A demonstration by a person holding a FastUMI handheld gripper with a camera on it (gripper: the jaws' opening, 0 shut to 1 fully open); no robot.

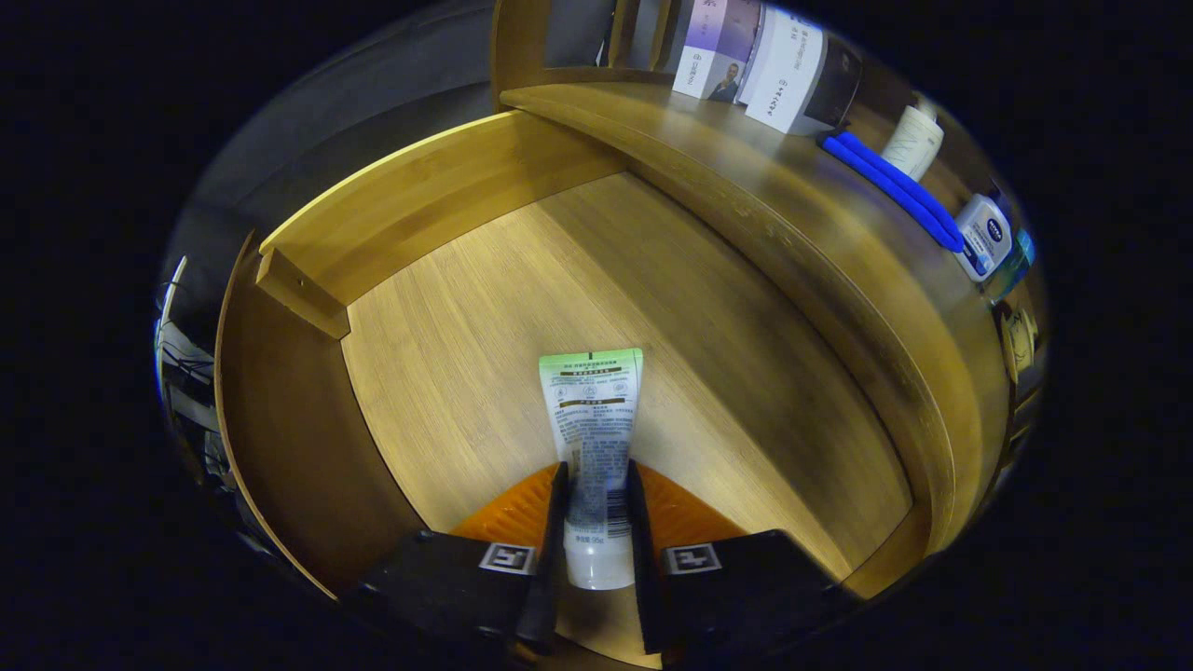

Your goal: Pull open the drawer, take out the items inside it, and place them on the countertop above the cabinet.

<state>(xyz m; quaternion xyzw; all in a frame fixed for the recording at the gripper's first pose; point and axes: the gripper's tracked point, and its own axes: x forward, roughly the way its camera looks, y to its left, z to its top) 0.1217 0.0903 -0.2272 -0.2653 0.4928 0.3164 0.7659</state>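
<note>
The gripper [596,522] is closed on a tube [593,438]. Both fingers press on the sides of the tube near its cap end, so they are only a little way apart, as wide as the tube. The white cap sits low between the fingers, and the flat green end of the tube points away from them. The tube is over the light wood floor of the open drawer [522,308], but I cannot tell if it rests on the floor or is lifted off it. Around the floor stand the drawer's wooden walls. Beyond the drawer is the darker wooden worktop [746,186]. On the worktop, well past the fingers, stand two boxes [764,61] side by side. Near them lies a long blue thing [890,186], and just beside it a white bottle [913,142]. A small white and blue jar [983,235] sits at the end of the blue thing.
</note>
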